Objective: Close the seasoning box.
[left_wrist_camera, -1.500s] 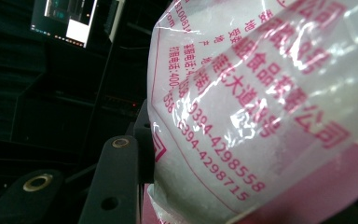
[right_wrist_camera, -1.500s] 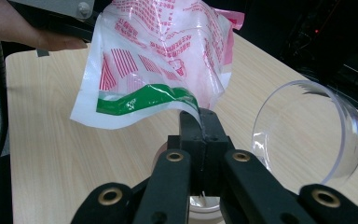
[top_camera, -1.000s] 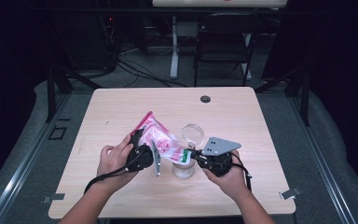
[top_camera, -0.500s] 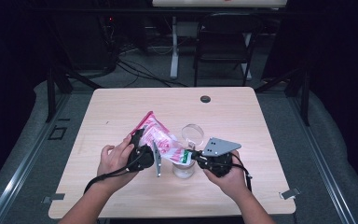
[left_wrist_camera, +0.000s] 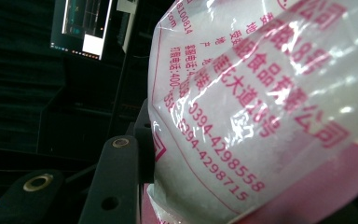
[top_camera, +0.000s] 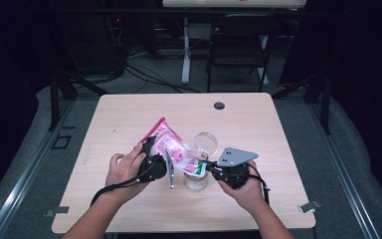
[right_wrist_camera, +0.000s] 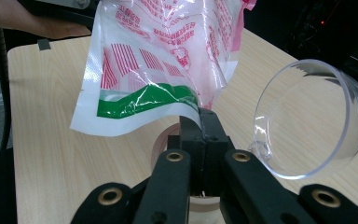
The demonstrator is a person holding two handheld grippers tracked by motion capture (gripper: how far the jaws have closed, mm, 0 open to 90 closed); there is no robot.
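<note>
Pinching pink-and-clear plastic pouch both ends: right gripper clamped on green-striped corner, left gripper closed on it too. Risk: contents spilling beside clear glass cup if tilted.

The left gripper is looking black and chunky, with a thin grey metal piece sticking out at its front. A black cable is trailing from it along the arm. The left hand is wearing no glove, and the arm is showing no sleeve.

The right gripper is black too, and it is carrying a grey three-cornered plate on top with small holes in it. Up close, its two black jaws are showing round brass-coloured rings and small dark holes. The right hand is bare as well.
</note>
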